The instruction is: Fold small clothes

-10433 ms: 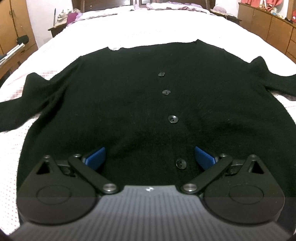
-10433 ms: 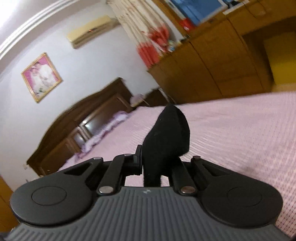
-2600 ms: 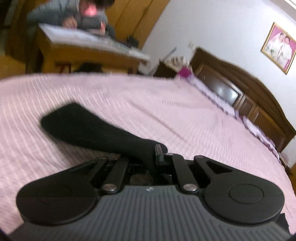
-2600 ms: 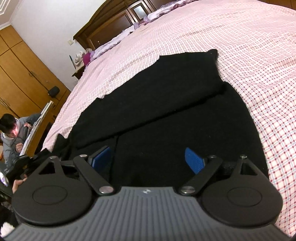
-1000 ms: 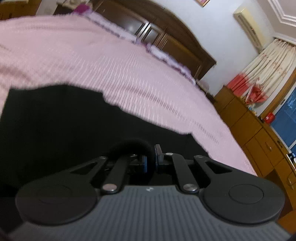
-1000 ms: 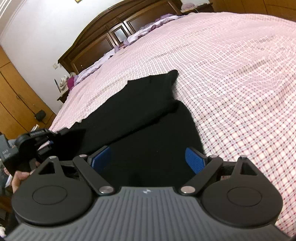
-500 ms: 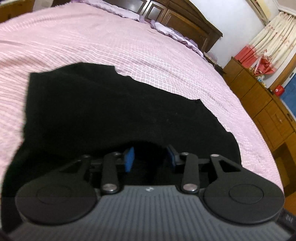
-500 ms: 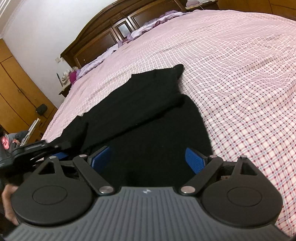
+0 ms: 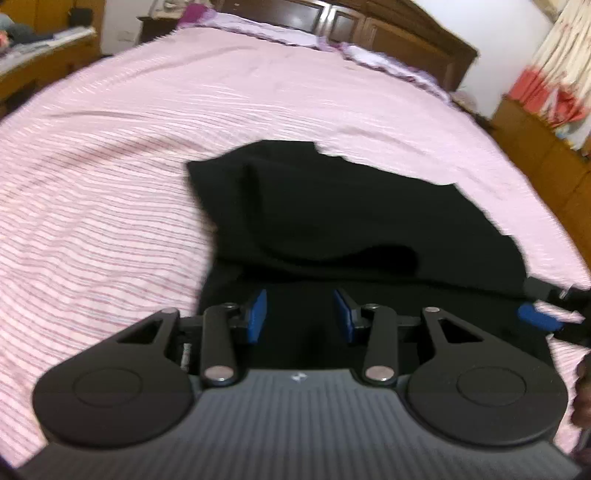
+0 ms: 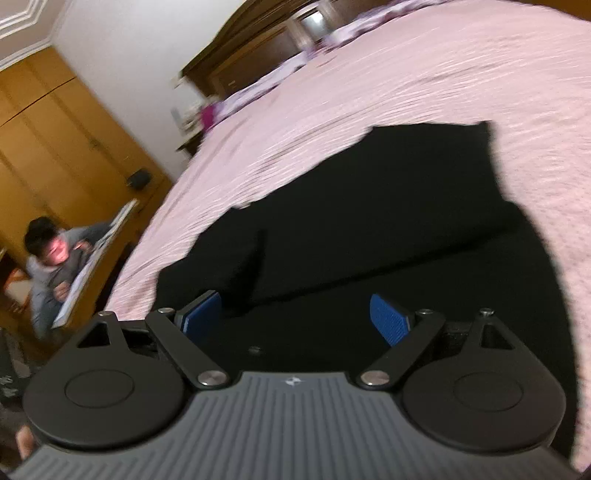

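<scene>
While a person [image 10: 55,258] sits nearby, cardigan [image 9: 351,221] lies flat.

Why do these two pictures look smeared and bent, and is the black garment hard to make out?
Left wrist view: bedspread stripes streak from motion, and the fisheye bows the bed. Right wrist view: blurrier still, with the black cardigan edges smeared. In both, the cardigan reads as a flat dark mass with faint folds, while each open claw stays sharp.

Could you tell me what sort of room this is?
Most likely a home bedroom: a large bed with a pink checked cover, a dark wooden headboard behind it, and wooden wardrobes along the wall.
</scene>
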Tool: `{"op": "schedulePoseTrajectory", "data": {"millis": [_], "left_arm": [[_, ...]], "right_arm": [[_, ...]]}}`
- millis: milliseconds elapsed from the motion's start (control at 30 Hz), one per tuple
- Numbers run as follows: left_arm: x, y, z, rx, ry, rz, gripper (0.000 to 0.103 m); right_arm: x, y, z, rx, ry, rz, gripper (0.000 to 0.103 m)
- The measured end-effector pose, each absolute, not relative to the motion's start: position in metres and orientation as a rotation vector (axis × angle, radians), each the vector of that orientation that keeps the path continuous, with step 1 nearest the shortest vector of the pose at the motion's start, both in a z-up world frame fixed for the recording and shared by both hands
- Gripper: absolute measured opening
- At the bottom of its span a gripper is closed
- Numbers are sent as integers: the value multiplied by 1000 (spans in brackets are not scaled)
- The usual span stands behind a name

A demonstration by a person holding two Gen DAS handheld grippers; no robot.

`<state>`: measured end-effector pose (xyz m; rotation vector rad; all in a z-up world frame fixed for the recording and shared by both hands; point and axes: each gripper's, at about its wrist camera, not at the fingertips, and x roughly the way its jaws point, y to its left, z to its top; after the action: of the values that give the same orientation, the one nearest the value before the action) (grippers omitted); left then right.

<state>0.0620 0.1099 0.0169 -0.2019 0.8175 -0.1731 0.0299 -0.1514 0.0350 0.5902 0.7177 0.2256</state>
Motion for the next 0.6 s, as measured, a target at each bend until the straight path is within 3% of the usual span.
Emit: {"op": "schedulePoseTrajectory", "data": {"millis": [600], "left_arm": [[97, 132, -13, -145, 817, -21, 42]], "right_arm": [[147, -74, 8, 540, 831, 332, 90]]}}
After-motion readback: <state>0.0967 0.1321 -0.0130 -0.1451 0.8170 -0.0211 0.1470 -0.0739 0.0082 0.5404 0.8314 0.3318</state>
